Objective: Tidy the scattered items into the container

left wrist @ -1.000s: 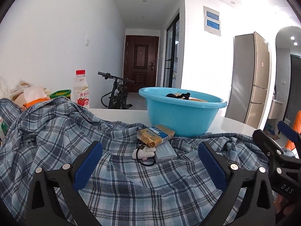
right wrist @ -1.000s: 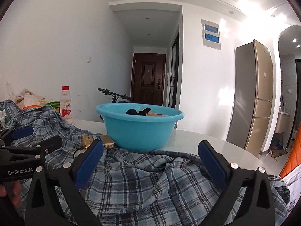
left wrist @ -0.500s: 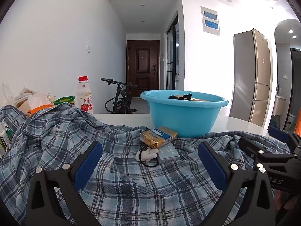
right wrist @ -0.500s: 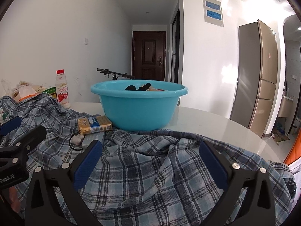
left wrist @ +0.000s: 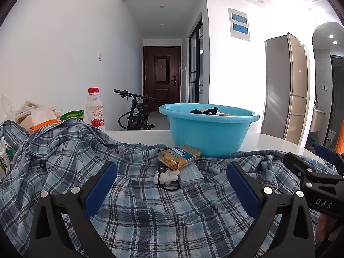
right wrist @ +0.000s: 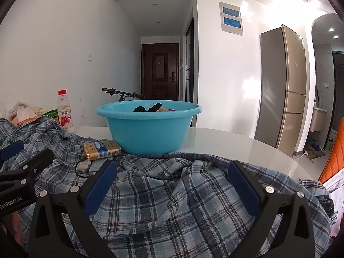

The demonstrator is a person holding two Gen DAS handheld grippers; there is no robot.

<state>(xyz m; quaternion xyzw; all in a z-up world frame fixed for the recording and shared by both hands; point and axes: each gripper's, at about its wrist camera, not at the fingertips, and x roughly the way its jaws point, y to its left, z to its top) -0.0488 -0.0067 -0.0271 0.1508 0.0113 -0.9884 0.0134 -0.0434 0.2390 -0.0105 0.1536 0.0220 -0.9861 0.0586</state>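
A turquoise basin (left wrist: 206, 129) (right wrist: 148, 126) stands on the white table with dark items inside. In front of it, on a rumpled blue plaid shirt (left wrist: 139, 204) (right wrist: 172, 193), lie a gold-and-blue packet (left wrist: 179, 157) (right wrist: 101, 150), a grey box (left wrist: 190, 175) and a small white figure with a black loop (left wrist: 166, 176) (right wrist: 83, 166). My left gripper (left wrist: 172, 172) is open, low over the shirt, just short of these items. My right gripper (right wrist: 172, 172) is open over the shirt's right part, nothing between its fingers.
A red-capped drink bottle (left wrist: 95, 109) (right wrist: 65, 112), a green-lidded jar (left wrist: 72, 114) and bags (left wrist: 36, 116) stand at the left behind the shirt. An orange chair (right wrist: 334, 150) is at the right. A bicycle (left wrist: 137, 114) and a fridge (left wrist: 288, 86) stand beyond the table.
Both grippers have shifted a little, so the basin and small items sit slightly differently in each view. Both stay open and nothing has been picked up.
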